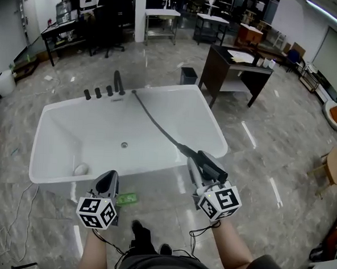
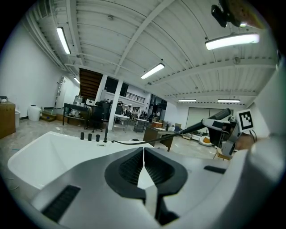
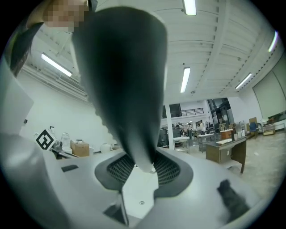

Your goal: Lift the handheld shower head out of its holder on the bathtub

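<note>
The dark handheld shower head [image 1: 207, 163] is held over the near right rim of the white bathtub [image 1: 55, 118], away from the far rim. My right gripper [image 1: 203, 168] is shut on its handle. Its grey hose [image 1: 155, 122] stretches back across the tub to the far rim beside the dark spout [image 1: 118, 82] and knobs [image 1: 97, 92]. In the right gripper view the shower head [image 3: 125, 80] rises large from between the pads [image 3: 167, 167]. My left gripper [image 1: 107, 181] hangs outside the near tub wall, shut and holding nothing. In the left gripper view the left gripper [image 2: 143, 154] has its pads together, and the shower head [image 2: 219, 115] shows at the right.
A dark desk [image 1: 235, 67] and a small black bin [image 1: 188, 75] stand behind the tub on the right. A white object [image 1: 81, 169] lies inside the tub's near left corner. A green item [image 1: 126, 199] lies on the floor by the person's shoes [image 1: 142, 234].
</note>
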Tool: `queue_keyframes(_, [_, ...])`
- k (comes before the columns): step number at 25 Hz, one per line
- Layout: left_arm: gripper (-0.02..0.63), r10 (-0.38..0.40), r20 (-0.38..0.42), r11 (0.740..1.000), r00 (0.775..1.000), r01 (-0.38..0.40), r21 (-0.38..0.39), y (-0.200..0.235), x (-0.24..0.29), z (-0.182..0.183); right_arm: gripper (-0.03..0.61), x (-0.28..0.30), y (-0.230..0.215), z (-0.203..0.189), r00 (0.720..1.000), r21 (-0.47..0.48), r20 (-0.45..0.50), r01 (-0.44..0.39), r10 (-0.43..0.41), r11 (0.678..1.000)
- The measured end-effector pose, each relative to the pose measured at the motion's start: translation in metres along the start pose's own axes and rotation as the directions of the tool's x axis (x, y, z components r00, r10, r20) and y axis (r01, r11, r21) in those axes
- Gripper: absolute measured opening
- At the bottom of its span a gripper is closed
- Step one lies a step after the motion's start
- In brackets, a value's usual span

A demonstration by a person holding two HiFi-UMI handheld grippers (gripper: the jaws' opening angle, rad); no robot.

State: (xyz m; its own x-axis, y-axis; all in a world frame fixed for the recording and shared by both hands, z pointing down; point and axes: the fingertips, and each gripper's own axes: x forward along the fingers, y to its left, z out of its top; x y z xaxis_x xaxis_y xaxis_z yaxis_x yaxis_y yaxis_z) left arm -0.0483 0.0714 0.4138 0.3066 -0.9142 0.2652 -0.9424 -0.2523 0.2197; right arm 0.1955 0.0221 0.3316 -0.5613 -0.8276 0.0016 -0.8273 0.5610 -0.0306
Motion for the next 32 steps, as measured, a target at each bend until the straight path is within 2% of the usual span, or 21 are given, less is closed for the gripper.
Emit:
queue_keyframes(6, [0.015, -0.011, 0.002, 1.000, 1.000, 0.011, -0.005, -0.039, -0.035, -0.012, 0.140, -0.070, 0.006, -0.008, 1.000, 0.019, -0.025, 0.017, -0.016, 1.000])
queue_keyframes(10, [0.016, -0.019, 0.005, 1.000, 1.000, 0.019, -0.005, -0.055, -0.049, -0.019, 0.140, -0.094, 0.011, -0.020, 0.999, 0.053, -0.037, 0.021, -0.019, 0.998])
queue_keyframes(19, [0.016, -0.018, 0.006, 1.000, 1.000, 0.018, -0.002, -0.065, -0.060, -0.020, 0.140, -0.083, 0.028, -0.046, 0.995, 0.055, -0.100, 0.004, 0.002, 0.998])
queue_keyframes(32, [0.015, -0.011, 0.003, 1.000, 1.000, 0.011, 0.001, -0.051, -0.049, -0.017, 0.140, -0.060, 0.029, -0.056, 0.993, 0.042, -0.117, -0.004, 0.009, 0.999])
